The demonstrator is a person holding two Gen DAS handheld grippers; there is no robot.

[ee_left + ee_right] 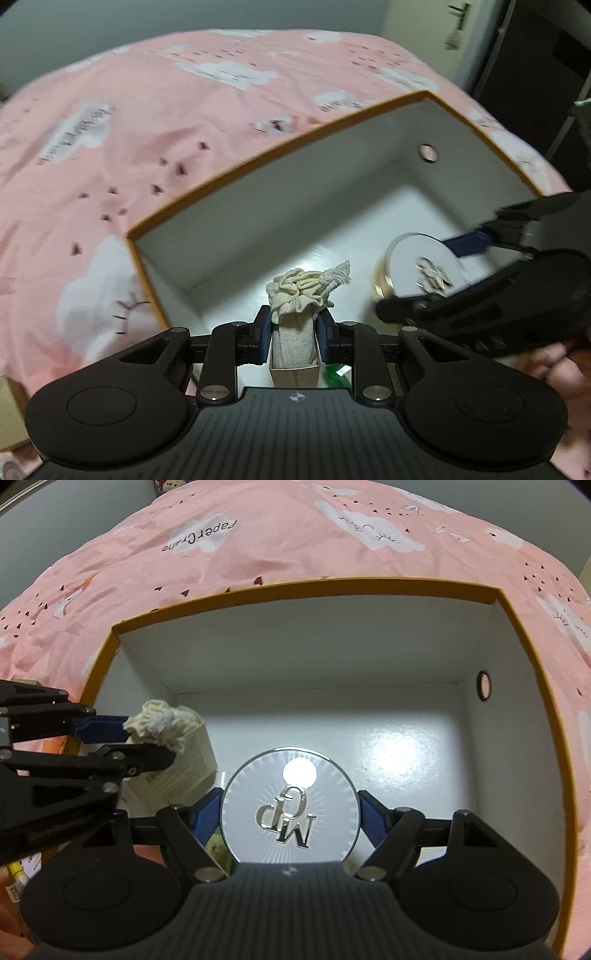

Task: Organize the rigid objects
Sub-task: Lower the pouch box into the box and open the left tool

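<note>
An open cardboard box (236, 170) (291, 585), orange outside and white inside, lies on a pink bedspread. My left gripper (293, 330) is shut on a cream drawstring cloth pouch (303, 295) that sticks out of a small beige carton (293, 374), held over the box's near left part. In the right wrist view that gripper (147, 744) holds the pouch (162, 723) at the left. My right gripper (290, 812) is shut on a round white jar with a silver monogram lid (290, 808), low inside the box. The left wrist view has the jar (424, 264) at right.
The pink bedspread (147, 122) (258, 535) with cloud prints surrounds the box. The box's right wall has a round hole (483, 685). A green item (336, 373) lies on the box floor under my left gripper. A hand (561, 369) shows at the right edge.
</note>
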